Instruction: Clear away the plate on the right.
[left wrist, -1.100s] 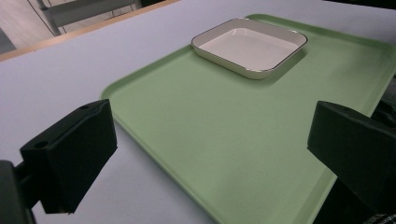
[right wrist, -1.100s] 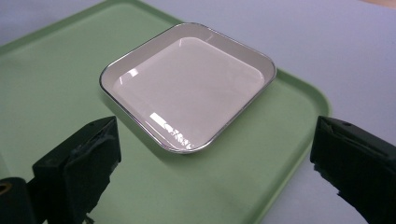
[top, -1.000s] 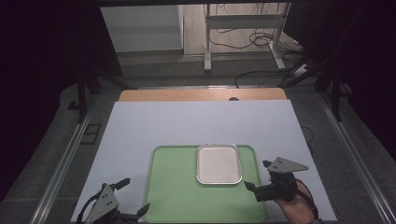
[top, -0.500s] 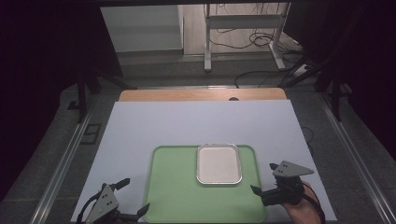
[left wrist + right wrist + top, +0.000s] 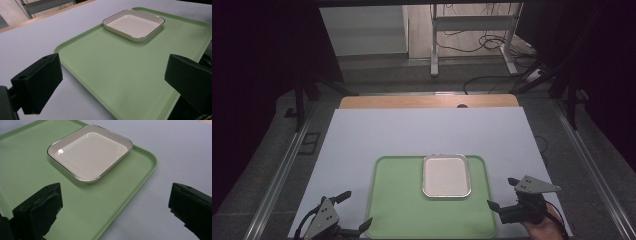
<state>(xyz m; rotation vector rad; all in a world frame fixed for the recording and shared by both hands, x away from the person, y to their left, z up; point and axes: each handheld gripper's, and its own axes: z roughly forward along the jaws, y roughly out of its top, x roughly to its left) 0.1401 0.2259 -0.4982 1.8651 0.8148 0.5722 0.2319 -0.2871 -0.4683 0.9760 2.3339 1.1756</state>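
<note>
one white dish [image 5: 446, 175] on one green tray [image 5: 402, 200].

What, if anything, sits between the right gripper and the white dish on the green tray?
Nothing visible does. The right gripper, jaws open, is off the right edge of the green tray; between it and the white dish lie only the tray's low rim and bare tray surface. In the right gripper view the dish lies unobstructed ahead.

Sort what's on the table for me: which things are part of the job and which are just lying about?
In the job:
white dish, on the tray
green tray
left gripper and right gripper, both open, either side of the tray

Lying about:
white table cover
wooden table edge
floor cables
</note>
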